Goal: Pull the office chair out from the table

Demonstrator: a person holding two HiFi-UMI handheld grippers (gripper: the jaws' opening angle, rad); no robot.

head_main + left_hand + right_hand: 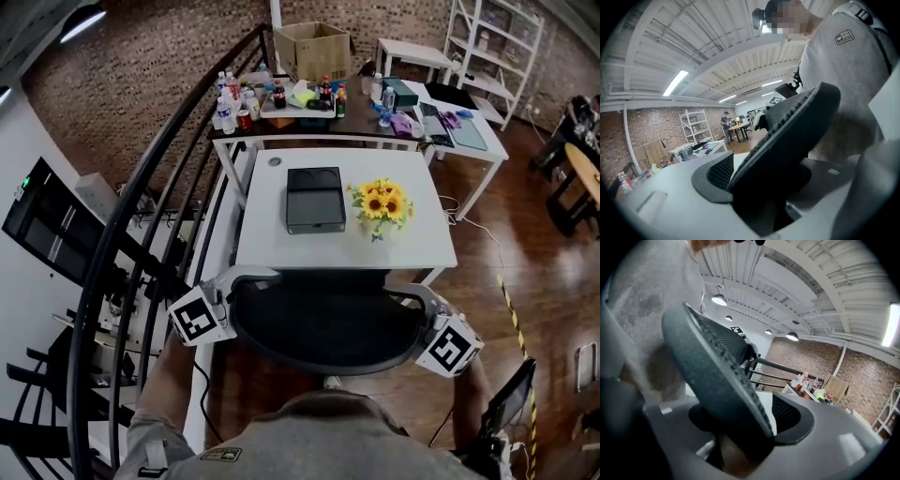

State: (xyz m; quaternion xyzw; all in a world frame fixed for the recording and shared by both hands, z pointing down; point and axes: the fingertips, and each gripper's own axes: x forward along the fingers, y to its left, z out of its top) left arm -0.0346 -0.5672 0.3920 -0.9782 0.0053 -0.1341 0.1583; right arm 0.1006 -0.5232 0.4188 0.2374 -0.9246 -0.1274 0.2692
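The left gripper (236, 283) sits at the 9 o'clock end of the office chair's backrest (323, 323), and the right gripper (422, 298) sits at the 3 o'clock end. Each straddles an edge of the backrest. In the left gripper view the jaws stand apart with the dark padded edge running between them. A sliver of light shows between the ribbed pad (721, 171) and the backrest, so the pad isn't pressing there. The right gripper view shows much the same: the jaws are wide, the backrest edge slants down through the gap, and a pale strip separates it from the textured pad (788, 412). The far jaw of each gripper is hidden behind the chair.

From the head view, both forearms come in from 6 o'clock, one on either side of the person's grey shirt (319, 436). They are spread wide, and each marker cube is turned to the outer, lower side of its gripper.

The backrest is a black, curved mesh shell, bowed toward the person. Its top edge lies near the front edge of the white table (272, 239) at 12 o'clock, and the seat can't be seen. On the table are a dark flat box (315, 199) and, at its 3 o'clock, a bunch of sunflowers (380, 202).
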